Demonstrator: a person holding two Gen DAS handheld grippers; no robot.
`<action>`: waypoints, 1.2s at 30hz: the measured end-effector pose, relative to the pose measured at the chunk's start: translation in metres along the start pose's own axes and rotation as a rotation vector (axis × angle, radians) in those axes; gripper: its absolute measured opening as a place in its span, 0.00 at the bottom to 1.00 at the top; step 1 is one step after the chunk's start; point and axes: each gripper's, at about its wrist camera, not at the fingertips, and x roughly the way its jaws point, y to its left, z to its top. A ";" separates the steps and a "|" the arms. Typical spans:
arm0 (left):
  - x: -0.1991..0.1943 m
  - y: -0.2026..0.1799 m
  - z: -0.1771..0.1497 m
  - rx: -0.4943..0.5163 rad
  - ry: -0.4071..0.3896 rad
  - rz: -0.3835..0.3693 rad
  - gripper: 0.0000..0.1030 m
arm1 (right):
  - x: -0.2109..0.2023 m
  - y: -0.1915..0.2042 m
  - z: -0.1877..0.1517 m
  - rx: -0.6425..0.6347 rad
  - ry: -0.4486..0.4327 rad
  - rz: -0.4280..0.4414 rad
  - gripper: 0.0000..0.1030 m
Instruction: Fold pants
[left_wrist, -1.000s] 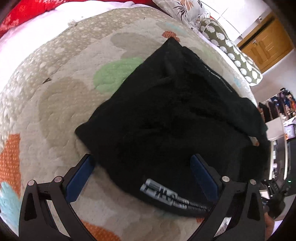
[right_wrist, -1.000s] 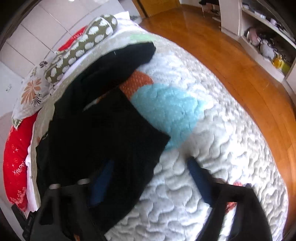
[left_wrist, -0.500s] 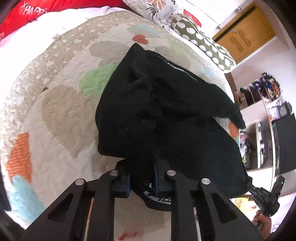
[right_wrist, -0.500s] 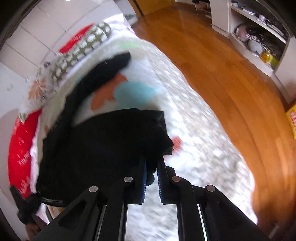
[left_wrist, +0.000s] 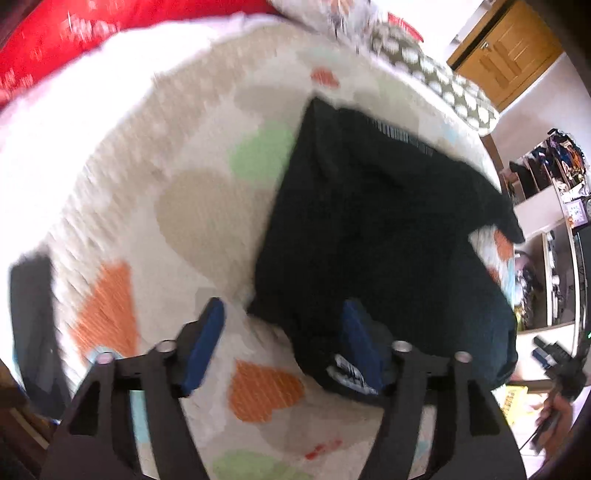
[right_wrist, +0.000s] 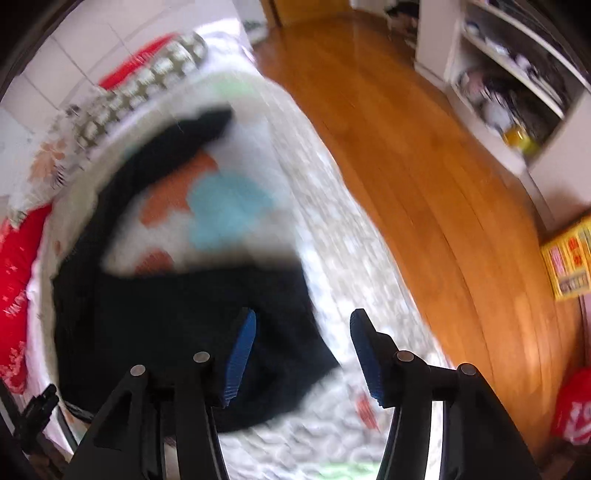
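Note:
The black pants (left_wrist: 376, 236) lie bunched on the quilted bed cover (left_wrist: 177, 206), with a white-lettered waistband (left_wrist: 347, 369) near my left gripper. My left gripper (left_wrist: 284, 332) is open over the pants' near left corner, holding nothing. In the right wrist view the pants (right_wrist: 177, 317) lie left of centre, one leg stretching back toward the pillows. My right gripper (right_wrist: 301, 341) is open over the pants' near right edge, empty. Both views are motion-blurred.
A red blanket (left_wrist: 74, 40) and a dotted bolster pillow (left_wrist: 432, 77) lie at the bed's far side. Wooden floor (right_wrist: 424, 155) runs along the bed's right edge, with white shelves (right_wrist: 517, 92) beyond. A yellow box (right_wrist: 569, 258) sits on the floor.
Both grippers were shut on the pants half a second ago and now stand open, having let the cloth go. The pants have dropped back onto the bed cover.

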 end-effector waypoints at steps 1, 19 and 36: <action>-0.005 0.001 0.009 0.008 -0.030 0.001 0.77 | 0.002 0.010 0.012 -0.009 -0.021 0.037 0.59; 0.114 -0.095 0.180 0.513 -0.023 -0.047 0.82 | 0.138 0.201 0.158 -0.555 0.049 0.023 0.69; 0.151 -0.140 0.169 0.777 0.052 0.001 0.17 | 0.111 0.164 0.158 -0.451 -0.036 0.094 0.05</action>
